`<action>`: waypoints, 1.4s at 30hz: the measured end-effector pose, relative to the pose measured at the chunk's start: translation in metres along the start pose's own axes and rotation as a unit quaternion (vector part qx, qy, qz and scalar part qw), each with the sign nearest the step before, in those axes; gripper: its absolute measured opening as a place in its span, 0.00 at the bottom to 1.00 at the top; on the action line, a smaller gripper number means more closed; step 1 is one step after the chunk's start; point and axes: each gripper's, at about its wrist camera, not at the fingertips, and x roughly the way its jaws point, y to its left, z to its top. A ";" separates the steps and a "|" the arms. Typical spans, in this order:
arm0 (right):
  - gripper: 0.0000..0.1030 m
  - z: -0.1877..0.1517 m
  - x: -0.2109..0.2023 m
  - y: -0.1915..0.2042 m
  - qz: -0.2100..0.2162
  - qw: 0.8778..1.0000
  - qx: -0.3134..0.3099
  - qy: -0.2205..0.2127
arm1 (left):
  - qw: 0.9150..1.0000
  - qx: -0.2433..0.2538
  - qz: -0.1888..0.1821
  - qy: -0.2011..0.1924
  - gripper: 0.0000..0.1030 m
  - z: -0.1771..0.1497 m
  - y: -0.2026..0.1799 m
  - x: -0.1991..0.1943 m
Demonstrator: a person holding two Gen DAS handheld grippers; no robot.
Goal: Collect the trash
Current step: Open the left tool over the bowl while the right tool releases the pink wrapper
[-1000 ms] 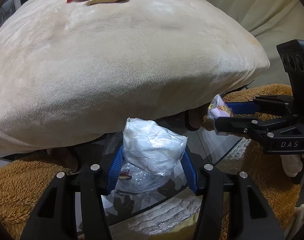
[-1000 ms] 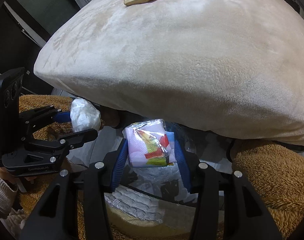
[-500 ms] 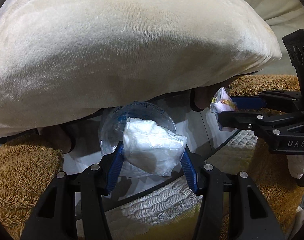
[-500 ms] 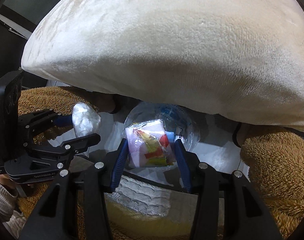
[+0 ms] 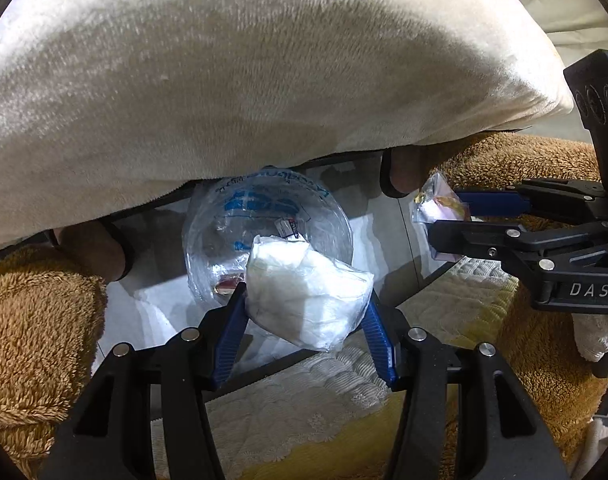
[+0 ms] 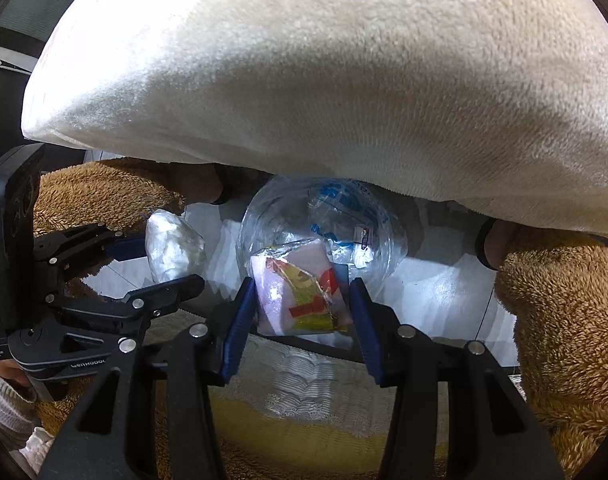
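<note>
My left gripper [image 5: 304, 308] is shut on a crumpled white plastic wrapper [image 5: 308, 300], also seen in the right wrist view [image 6: 174, 248]. My right gripper [image 6: 300, 300] is shut on a pink wrapper with red and yellow print [image 6: 300, 292], seen at the right of the left wrist view [image 5: 440, 204]. Both hold their trash just above and in front of a clear plastic bag with blue print [image 5: 268, 220], whose round open mouth [image 6: 324, 220] lies under the edge of a cream blanket. Small scraps lie inside the bag.
A large cream plush blanket [image 5: 264, 60] bulges over the top of both views. Brown fluffy fabric [image 5: 36, 320] flanks the bag on both sides [image 6: 564, 320]. A white and yellow quilted cloth [image 6: 304, 392] lies below the grippers.
Both grippers have moved down and forward with their trash. The blanket top with its paper litter has left view, and the clear bag's mouth has come into view.
</note>
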 end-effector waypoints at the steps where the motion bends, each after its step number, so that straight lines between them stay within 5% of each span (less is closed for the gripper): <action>1: 0.47 0.000 0.002 -0.001 0.000 1.000 0.001 0.002 | 1.000 0.001 0.000 0.002 0.52 -0.001 0.000 0.001; 21: 0.48 0.001 0.012 -0.003 -0.002 1.000 0.014 0.020 | 0.999 -0.010 0.005 0.038 0.52 -0.002 0.008 0.015; 30: 0.61 0.001 0.011 -0.007 0.005 0.999 0.031 0.019 | 0.999 -0.011 0.010 0.040 0.69 -0.002 0.007 0.017; 42: 0.61 -0.002 0.004 -0.008 0.005 0.999 0.034 0.006 | 0.999 -0.014 0.013 0.025 0.69 -0.001 0.009 0.008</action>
